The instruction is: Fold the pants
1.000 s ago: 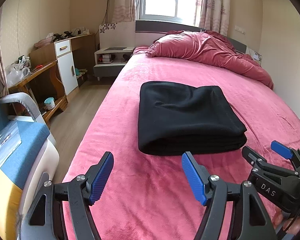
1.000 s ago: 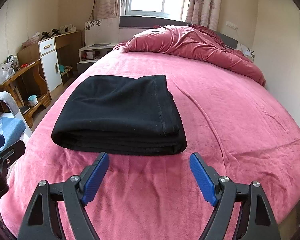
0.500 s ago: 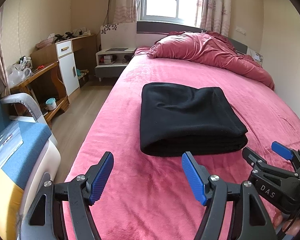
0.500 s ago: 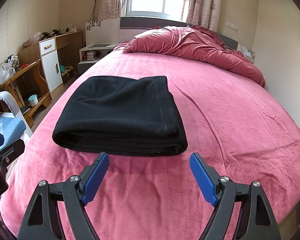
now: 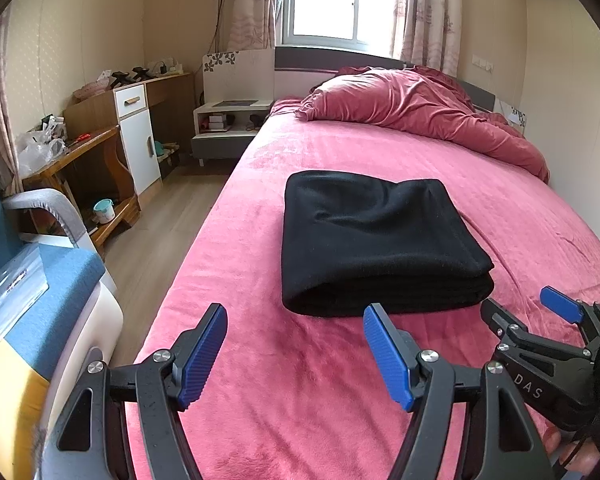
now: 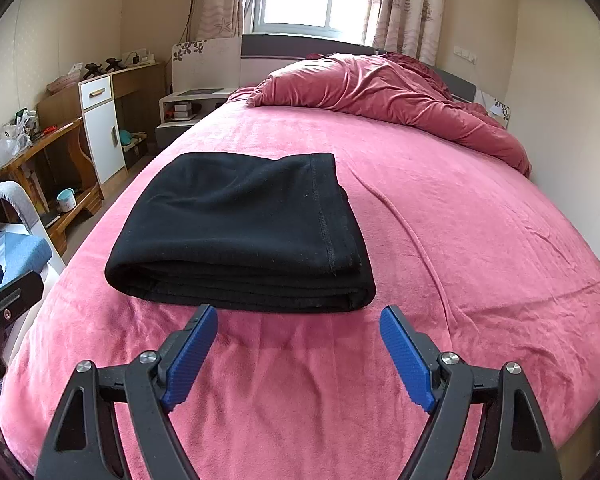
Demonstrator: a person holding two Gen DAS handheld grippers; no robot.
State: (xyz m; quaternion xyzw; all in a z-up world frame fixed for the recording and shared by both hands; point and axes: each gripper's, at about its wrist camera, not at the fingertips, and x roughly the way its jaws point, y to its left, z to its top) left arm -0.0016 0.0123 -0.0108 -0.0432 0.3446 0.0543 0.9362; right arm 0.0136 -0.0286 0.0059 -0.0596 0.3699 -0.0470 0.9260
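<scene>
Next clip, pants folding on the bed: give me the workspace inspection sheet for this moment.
Surface: pink bed, lightly creased.
Job's things: black pants folded into a neat stack, lying flat.
Clutter: duvet bunched at the head.
Grippers: left gripper and right gripper open, empty, short of the pants.
Cables: wires on the far wall.
Surroundings: window, desk, chair.

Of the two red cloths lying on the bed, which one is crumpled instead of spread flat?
The darker red duvet, bunched in folds at the head of the bed below the window. The pink blanket is spread flat under the folded black pants.
</scene>
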